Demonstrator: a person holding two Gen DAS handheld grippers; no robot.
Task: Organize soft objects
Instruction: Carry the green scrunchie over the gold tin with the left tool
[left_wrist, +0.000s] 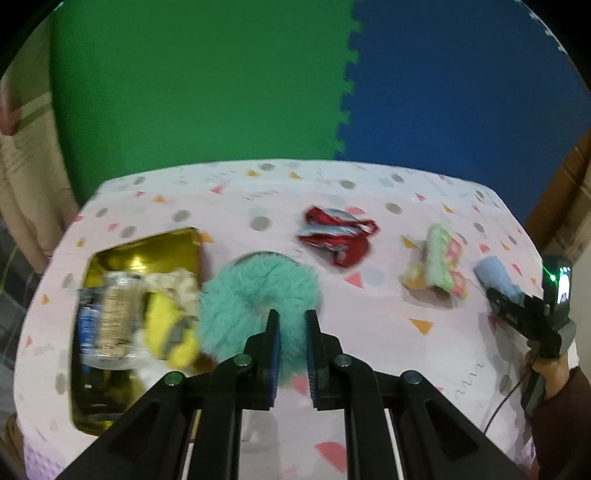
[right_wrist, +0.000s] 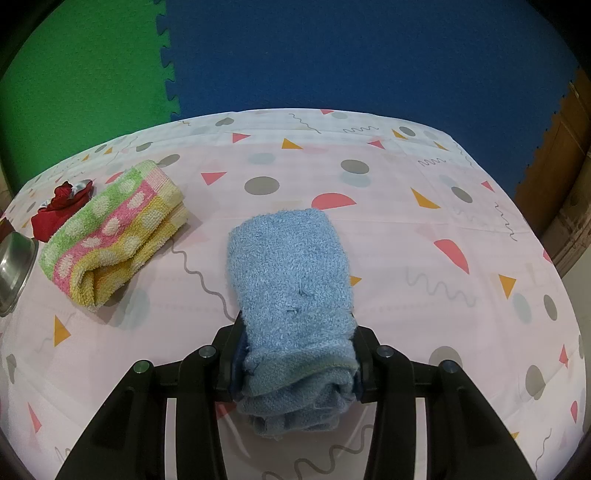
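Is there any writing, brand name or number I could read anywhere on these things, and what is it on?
None can be read.
Clear packet in the gold tray: blue and tan print, too blurred to read.
Lit screen on the right gripper: too small to read.
Blue towel, striped dotted towel, tablecloth: patterns only, no words.

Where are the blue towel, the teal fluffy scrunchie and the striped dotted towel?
blue towel (right_wrist: 291, 280): right wrist view, middle of its top face.
teal fluffy scrunchie (left_wrist: 236, 295): left wrist view, left side of its fuzzy ring.
striped dotted towel (right_wrist: 114, 225): right wrist view, pink stripe near its middle.
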